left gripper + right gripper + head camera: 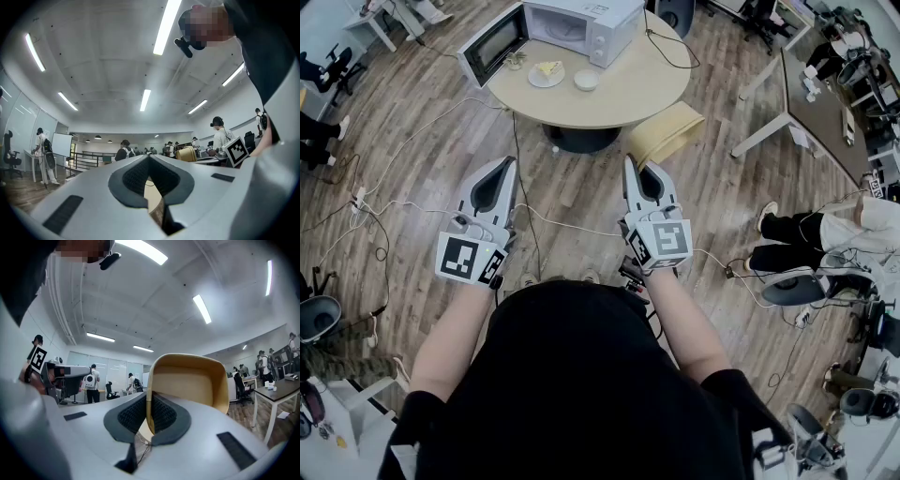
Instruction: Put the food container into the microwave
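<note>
On the round beige table (628, 89) stands a white microwave (586, 23), its door (492, 42) swung open to the left. In front of it lie a white plate with a yellow piece of food (546, 73) and a small white food container (586, 80). Both grippers are held low over the wooden floor, well short of the table. The left gripper (508, 161) is shut with nothing in it, and the right gripper (630, 159) likewise. In the gripper views the left gripper (149, 157) and the right gripper (149, 397) point up towards the ceiling, tips together.
A yellow chair (666, 131) stands between the right gripper and the table, and it fills the right gripper view (187, 380). Cables (412, 202) trail across the floor. A seated person (806, 239) and a long desk (825, 103) are at the right.
</note>
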